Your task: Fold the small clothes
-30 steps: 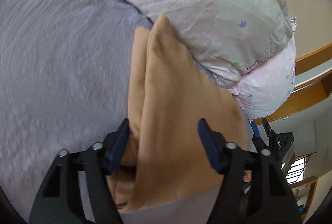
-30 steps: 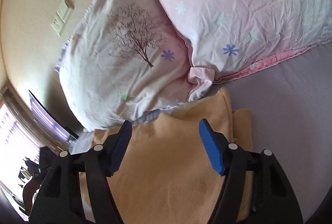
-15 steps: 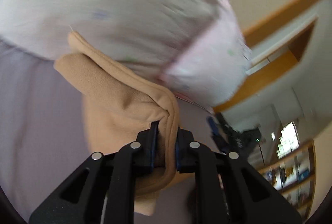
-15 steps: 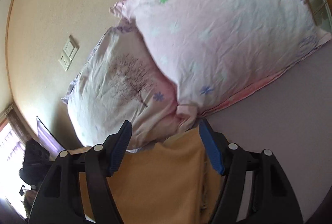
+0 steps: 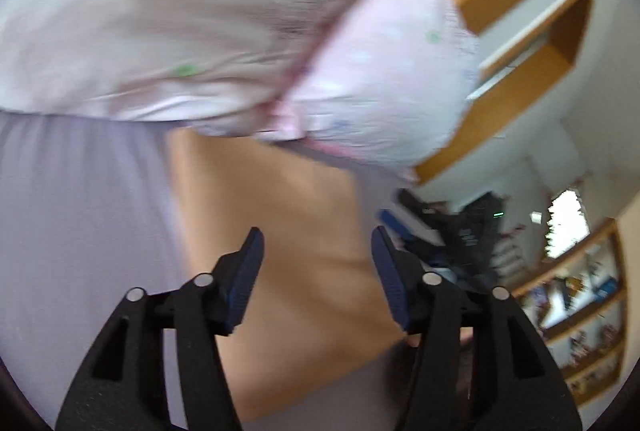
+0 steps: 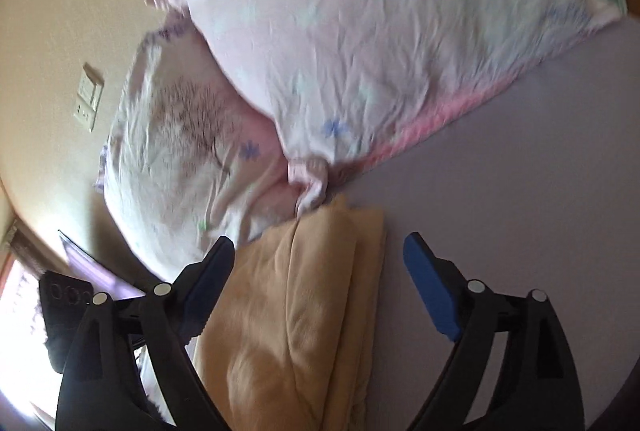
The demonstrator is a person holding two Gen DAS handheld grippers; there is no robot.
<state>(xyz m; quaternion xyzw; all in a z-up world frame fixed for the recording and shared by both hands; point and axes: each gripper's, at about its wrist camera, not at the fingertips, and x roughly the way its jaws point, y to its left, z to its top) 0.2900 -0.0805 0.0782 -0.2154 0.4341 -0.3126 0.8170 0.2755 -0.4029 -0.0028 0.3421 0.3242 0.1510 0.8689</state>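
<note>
Tan garment [image 5: 276, 247] lies folded on the lilac bed [image 5: 76, 223]; through the left wrist I see its far edge just under the pillows [image 5: 224, 23], my left hand-held gripper [image 5: 316, 271] wide open, holding nothing. Bare sheet lies to its left; shelves [image 5: 576, 315] show only here. Right wrist: the garment's layered edges [image 6: 316, 295] show, right hand-held gripper [image 6: 320, 271] agape and empty, open sheet to the right, wall switch [image 6: 89, 102] seen only here.
</note>
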